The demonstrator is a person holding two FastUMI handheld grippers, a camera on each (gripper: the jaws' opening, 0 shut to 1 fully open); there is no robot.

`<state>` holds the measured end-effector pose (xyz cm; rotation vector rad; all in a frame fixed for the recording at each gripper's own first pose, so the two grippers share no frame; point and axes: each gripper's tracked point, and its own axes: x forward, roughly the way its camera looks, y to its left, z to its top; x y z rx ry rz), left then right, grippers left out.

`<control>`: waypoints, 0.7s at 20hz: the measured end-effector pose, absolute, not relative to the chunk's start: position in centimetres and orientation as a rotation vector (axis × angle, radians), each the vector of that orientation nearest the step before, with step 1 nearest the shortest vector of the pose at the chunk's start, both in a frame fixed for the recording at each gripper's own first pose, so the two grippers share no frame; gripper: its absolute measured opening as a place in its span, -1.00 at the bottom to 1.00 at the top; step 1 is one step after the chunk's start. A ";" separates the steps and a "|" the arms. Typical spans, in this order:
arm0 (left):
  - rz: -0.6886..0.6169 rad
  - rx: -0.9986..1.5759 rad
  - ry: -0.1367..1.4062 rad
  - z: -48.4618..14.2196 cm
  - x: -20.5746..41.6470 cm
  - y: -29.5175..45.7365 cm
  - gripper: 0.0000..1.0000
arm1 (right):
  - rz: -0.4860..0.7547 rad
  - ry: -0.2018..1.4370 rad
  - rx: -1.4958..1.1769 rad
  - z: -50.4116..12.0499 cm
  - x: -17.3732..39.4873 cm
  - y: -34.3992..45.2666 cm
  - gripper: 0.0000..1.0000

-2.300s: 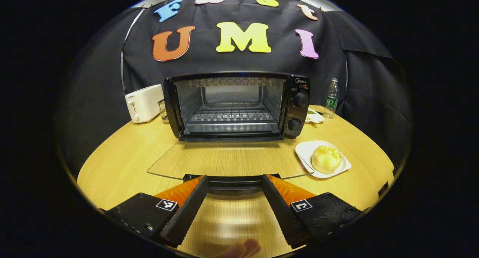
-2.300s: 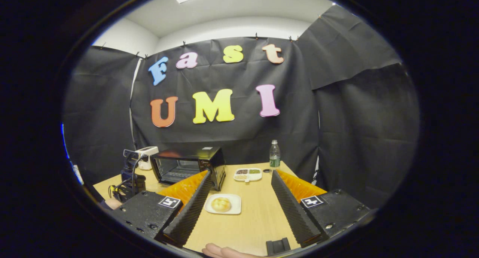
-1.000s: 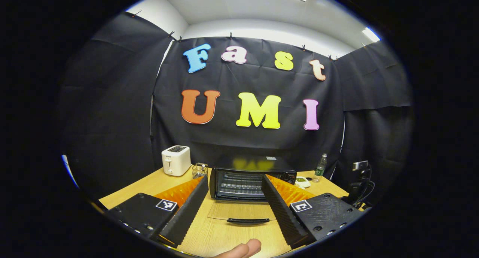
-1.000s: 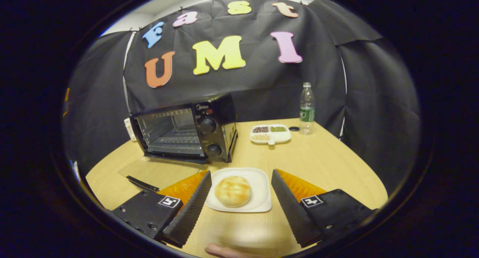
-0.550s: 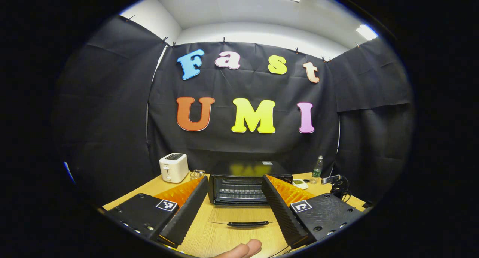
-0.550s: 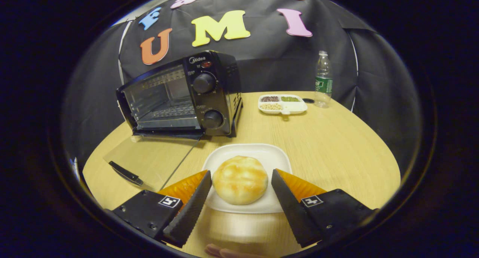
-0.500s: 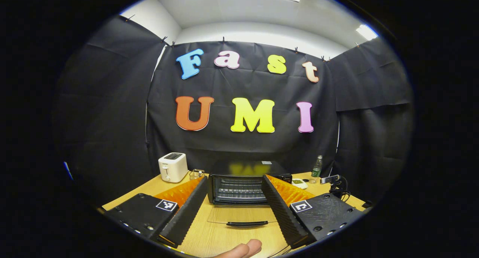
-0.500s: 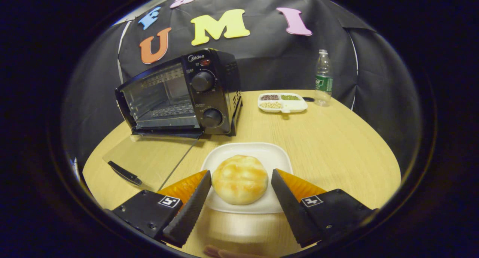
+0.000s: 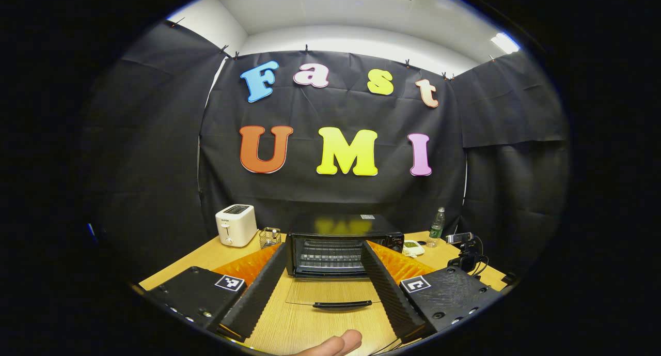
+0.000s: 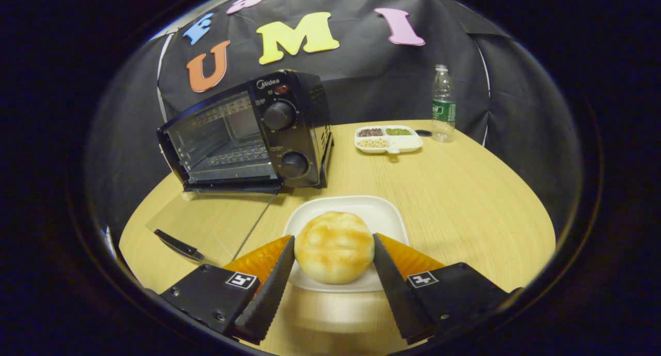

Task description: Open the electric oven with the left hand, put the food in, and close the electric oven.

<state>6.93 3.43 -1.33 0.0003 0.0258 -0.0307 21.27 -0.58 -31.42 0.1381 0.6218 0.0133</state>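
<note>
The black electric oven (image 9: 330, 245) (image 10: 248, 134) stands on the round wooden table (image 10: 465, 201) with its glass door (image 10: 217, 216) folded down flat, handle (image 9: 342, 304) toward me. My left gripper (image 9: 323, 245) hangs open well back from the door, holding nothing. A golden bun (image 10: 334, 246) rests on a white plate (image 10: 361, 206) to the right of the oven. My right gripper (image 10: 333, 238) is low over the plate with one finger against each side of the bun.
A white toaster (image 9: 236, 224) and a small wire basket (image 9: 269, 237) stand left of the oven. A divided snack dish (image 10: 388, 138) and a water bottle (image 10: 443, 103) sit at the back right. A fingertip (image 9: 335, 343) shows below the left gripper.
The right gripper has dropped to the plate and its fingers have drawn in until they touch the bun. The left gripper has pulled back from the open door and now barely moves.
</note>
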 end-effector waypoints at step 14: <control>-0.056 0.034 -0.022 0.0 4.7 4.4 0.89 | 0.250 0.516 0.492 -23.0 25.7 15.7 0.79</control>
